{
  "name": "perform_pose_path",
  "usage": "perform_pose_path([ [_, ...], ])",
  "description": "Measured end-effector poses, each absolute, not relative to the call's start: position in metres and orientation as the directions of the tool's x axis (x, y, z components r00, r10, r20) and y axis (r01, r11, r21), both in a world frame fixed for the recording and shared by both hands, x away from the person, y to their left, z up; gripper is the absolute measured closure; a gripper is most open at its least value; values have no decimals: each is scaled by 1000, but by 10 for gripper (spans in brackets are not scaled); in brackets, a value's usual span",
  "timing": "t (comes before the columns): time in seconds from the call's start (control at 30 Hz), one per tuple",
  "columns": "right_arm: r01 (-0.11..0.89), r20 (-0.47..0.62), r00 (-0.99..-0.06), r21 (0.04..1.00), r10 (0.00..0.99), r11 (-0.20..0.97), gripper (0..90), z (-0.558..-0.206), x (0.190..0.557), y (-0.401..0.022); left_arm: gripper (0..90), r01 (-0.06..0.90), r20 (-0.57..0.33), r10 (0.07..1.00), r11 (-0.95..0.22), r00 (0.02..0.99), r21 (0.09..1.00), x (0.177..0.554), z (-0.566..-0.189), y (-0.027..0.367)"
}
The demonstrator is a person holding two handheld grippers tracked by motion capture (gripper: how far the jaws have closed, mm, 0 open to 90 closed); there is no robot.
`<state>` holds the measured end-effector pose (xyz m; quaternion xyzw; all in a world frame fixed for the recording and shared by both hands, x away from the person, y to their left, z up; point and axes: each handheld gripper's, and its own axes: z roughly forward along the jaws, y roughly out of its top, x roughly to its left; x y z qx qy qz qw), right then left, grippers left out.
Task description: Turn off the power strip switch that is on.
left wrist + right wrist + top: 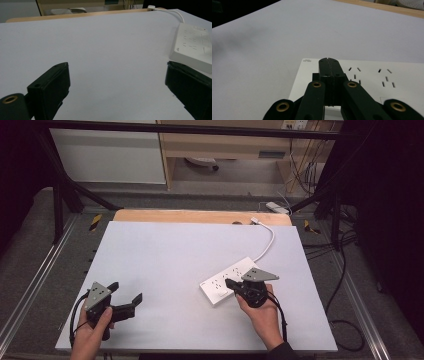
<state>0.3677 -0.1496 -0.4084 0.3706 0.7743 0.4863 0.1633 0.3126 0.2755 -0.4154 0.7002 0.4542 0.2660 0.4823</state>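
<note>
White power strip [231,281] lies flat on the white table [165,265], right of centre, angled so one end points toward the near side and the other toward the far right. Its white cord [267,242] curls from the far end up to the table's back edge, ending at a plug [255,220] near the wooden strip [200,216] there.

Right gripper [229,283] held in the person's right hand [262,312], jaws pressed together with nothing between them, tips over the near end of the power strip. In the right gripper view the closed jaws [329,65] sit above the strip's top face close to its end edge, just beside the first socket holes [355,75]; cannot tell if the tips touch the plastic or hover just above it.

Left gripper [126,298] held in the left hand [92,332] at the near left of the table, well apart from the power strip. Jaws spread wide, nothing between them, bare table under them. Left gripper view shows the two black jaws far apart, the power strip [193,46] off at the right side beyond the right-hand jaw, cord [172,13] running to the back edge.

Beyond the table: floor, cables, a light cabinet [107,155].
</note>
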Motion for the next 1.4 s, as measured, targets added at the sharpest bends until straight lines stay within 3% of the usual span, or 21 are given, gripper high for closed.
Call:
perform_pose_path([
  [0.93,396,109,-626,897,772,195,900,-391,369,-176,61,375,-71,891,-115,448,920,312,-415,276],
  [1.4,346,95,-579,928,810,139,372,-378,366,-188,60,378,-75,890,-114,450,919,312,-415,275],
])
